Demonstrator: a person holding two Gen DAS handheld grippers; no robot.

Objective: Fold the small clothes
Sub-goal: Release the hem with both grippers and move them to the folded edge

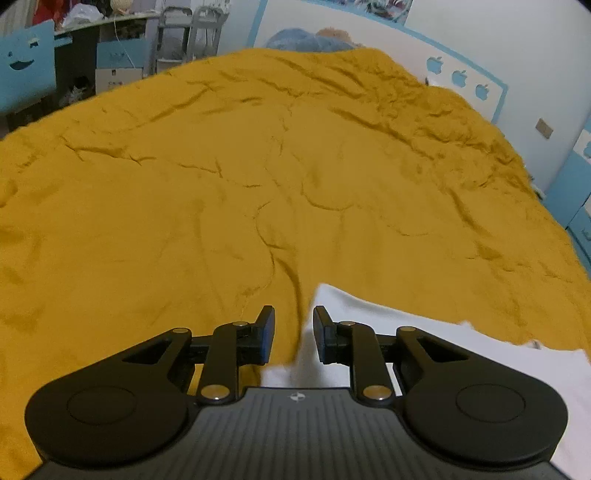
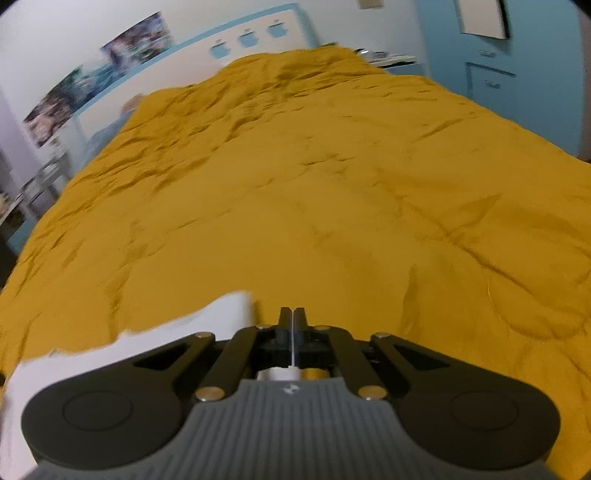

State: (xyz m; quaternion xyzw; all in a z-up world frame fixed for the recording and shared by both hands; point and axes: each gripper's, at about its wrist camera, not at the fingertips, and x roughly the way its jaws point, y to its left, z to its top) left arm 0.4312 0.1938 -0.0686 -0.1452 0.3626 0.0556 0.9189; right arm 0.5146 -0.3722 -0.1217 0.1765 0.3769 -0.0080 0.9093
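Note:
A white garment [image 1: 436, 343] lies on the mustard-yellow bedspread [image 1: 221, 192] at the near edge. In the left wrist view it runs from between my fingers off to the right. My left gripper [image 1: 293, 332] is open, its jaws astride the garment's left edge with nothing clamped. In the right wrist view the white garment [image 2: 122, 350] lies to the left of and under my right gripper [image 2: 293, 325], which is shut on a thin white edge of it. The bedspread [image 2: 332, 192] fills the view beyond.
The wrinkled bedspread stretches far ahead in both views. A white and blue headboard [image 1: 461, 77] with apple cutouts stands at the far end. A desk with clutter [image 1: 92, 33] is at the far left. Blue cabinets [image 2: 491, 66] stand to the right.

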